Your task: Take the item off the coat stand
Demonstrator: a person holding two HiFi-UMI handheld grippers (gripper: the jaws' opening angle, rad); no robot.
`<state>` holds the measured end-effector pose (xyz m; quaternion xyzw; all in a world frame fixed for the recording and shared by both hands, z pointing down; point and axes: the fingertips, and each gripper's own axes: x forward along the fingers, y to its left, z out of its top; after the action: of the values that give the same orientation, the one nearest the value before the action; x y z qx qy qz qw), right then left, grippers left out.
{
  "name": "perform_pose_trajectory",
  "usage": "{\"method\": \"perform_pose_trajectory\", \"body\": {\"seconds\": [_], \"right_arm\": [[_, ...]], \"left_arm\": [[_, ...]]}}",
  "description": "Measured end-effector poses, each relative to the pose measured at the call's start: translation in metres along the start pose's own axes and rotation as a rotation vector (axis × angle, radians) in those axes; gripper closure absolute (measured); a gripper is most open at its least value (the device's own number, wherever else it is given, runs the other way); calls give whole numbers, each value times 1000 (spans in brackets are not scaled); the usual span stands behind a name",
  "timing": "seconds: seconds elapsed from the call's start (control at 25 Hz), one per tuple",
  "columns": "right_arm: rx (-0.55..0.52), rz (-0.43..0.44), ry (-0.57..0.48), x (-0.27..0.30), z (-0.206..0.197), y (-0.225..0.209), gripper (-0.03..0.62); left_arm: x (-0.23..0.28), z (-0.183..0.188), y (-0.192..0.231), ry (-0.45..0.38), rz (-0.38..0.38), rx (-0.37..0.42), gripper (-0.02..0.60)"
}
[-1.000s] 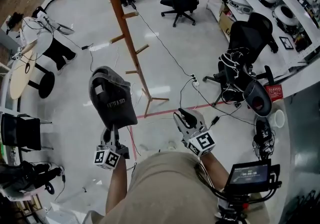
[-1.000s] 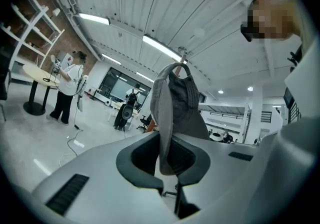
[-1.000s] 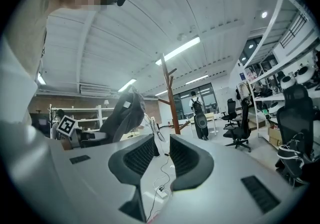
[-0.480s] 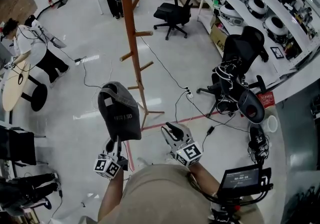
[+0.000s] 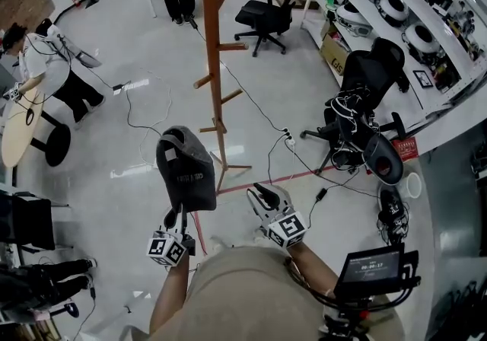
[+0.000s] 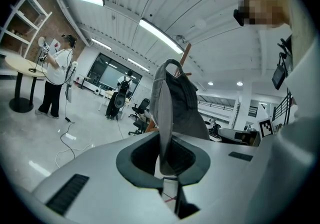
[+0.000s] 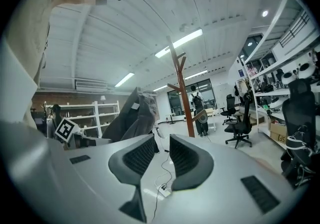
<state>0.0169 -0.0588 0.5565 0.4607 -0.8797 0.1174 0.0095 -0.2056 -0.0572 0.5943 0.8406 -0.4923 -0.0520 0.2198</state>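
Note:
The item is a dark grey cap (image 5: 186, 170) with a pale label. It hangs clear of the wooden coat stand (image 5: 214, 65), held up by its edge. My left gripper (image 5: 176, 212) is shut on the cap (image 6: 172, 113), whose fabric stands pinched between the jaws. The stand's top (image 6: 186, 54) peeks out behind it. My right gripper (image 5: 259, 194) is beside the left one, its jaws a little apart with nothing between them. In the right gripper view (image 7: 161, 157) the cap (image 7: 134, 117) shows to the left and the coat stand (image 7: 182, 90) straight ahead.
Cables (image 5: 262, 115) and a red tape line (image 5: 304, 173) cross the floor by the stand's feet. Office chairs (image 5: 364, 73) and shelves stand at the right, a screen (image 5: 371, 266) near my right arm. A person (image 5: 46, 58) stands by a round table (image 5: 17, 120) at the left.
Both grippers and the cap have drawn back from the coat stand and sunk a little. The right gripper has shifted left, closer to the left one. The cap stays gripped.

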Motion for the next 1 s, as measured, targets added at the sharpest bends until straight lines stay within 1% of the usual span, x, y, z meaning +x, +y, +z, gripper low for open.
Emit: {"method": "perform_pose_trajectory", "body": {"seconds": [0.4, 0.72, 0.88, 1.0], "right_arm": [[-29, -12, 53, -2, -33, -5, 496], [-31, -10, 68, -10, -51, -5, 497], [-83, -33, 66, -14, -59, -10, 497], [-93, -41, 69, -16, -63, -13, 497]], "left_arm": [[-3, -30, 4, 43, 45, 10, 548], [-5, -55, -8, 81, 48, -2, 548], [-4, -60, -15, 82, 38, 1, 548], [-2, -63, -16, 86, 43, 0, 548]]}}
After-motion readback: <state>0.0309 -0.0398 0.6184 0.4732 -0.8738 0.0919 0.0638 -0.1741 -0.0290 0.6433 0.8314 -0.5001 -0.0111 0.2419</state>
